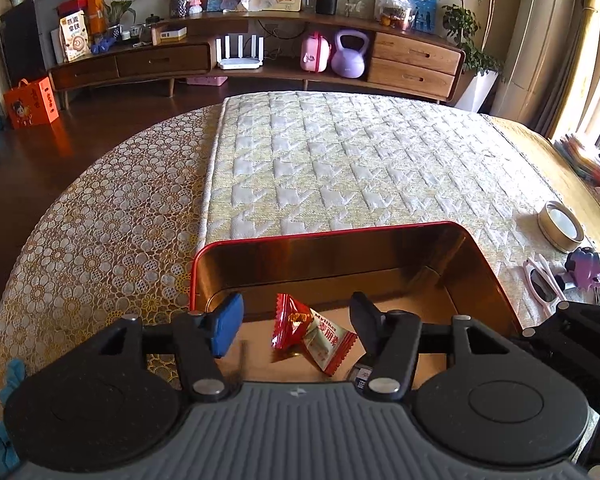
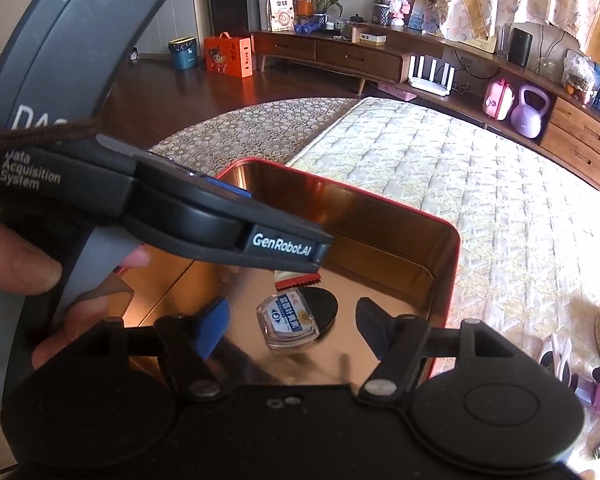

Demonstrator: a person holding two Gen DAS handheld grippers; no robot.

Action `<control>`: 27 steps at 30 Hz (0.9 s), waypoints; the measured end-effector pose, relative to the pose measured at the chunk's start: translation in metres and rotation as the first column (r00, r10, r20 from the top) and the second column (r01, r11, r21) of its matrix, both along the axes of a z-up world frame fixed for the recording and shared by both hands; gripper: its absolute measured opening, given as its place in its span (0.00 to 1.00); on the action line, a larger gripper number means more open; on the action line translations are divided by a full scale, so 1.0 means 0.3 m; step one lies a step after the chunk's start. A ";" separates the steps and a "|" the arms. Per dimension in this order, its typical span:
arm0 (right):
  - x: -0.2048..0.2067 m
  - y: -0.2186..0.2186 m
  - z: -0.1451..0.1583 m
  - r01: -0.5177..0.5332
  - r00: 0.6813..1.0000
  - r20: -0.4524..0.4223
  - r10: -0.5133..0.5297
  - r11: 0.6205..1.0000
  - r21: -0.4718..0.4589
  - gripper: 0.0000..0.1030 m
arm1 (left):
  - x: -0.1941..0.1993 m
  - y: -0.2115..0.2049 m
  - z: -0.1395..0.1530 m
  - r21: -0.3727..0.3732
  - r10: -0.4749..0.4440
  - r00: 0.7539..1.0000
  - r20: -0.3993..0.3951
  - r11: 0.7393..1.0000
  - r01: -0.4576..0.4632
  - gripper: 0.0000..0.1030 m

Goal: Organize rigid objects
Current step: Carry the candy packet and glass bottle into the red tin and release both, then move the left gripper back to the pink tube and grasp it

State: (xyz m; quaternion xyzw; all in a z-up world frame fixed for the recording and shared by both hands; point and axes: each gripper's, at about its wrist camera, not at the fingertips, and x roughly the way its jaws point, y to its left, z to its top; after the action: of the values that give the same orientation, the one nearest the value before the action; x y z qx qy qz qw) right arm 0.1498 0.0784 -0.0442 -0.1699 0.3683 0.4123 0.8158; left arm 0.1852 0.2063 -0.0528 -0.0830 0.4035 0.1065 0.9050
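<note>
Left wrist view: both grippers are hanging over the open red tin [image 1: 400, 229], each with an item lying loose beneath it.

The left gripper [image 1: 296, 324] is standing released, its pads clear of the red-and-white candy packet [image 1: 314, 336] that is lying on the tin's gold floor between them. In the right wrist view the right gripper [image 2: 292, 326] is likewise spread apart, gripping nothing, with the small clear jar [image 2: 288, 326] resting on its side in the tin (its black lid [image 2: 324, 304] sits just behind). To finish well, I judge each hand should be lifting straight up, keeping fingers wide so nothing is being dragged along; the pink sunglasses [image 1: 542, 286] on the quilted mat [image 1: 340, 160] look like the next pick.
</note>
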 end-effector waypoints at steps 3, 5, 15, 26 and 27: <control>-0.022 -0.036 0.031 0.013 1.000 0.017 -0.013 1.000 0.028 0.75 | -0.026 -0.008 0.025 -0.007 0.008 1.000 0.017 1.000 -0.008 0.57; -0.033 -0.060 0.052 0.023 1.000 0.019 -0.024 0.998 0.051 0.77 | -0.043 -0.017 0.042 -0.007 0.006 1.000 0.028 1.000 -0.006 0.57; -0.094 -0.216 0.158 0.064 0.997 0.033 -0.069 0.988 0.140 0.88 | -0.127 -0.104 0.131 0.000 -0.020 0.997 0.080 1.000 0.021 0.57; -0.141 -0.478 0.189 0.181 0.981 0.030 -0.189 0.967 0.181 0.99 | -0.210 -0.260 0.194 -0.021 -0.077 0.989 0.129 0.997 0.081 0.71; -0.141 -0.507 0.190 0.195 0.979 0.028 -0.203 0.963 0.185 0.99 | -0.216 -0.277 0.197 -0.024 -0.083 0.988 0.133 0.996 0.087 0.75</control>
State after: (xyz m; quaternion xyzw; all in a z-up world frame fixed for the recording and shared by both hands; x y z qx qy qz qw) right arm 0.1075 -0.0737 0.0128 -0.0667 0.3256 0.3559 0.8734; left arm 0.1202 0.1233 0.0062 -0.0862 0.3473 0.0559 0.9321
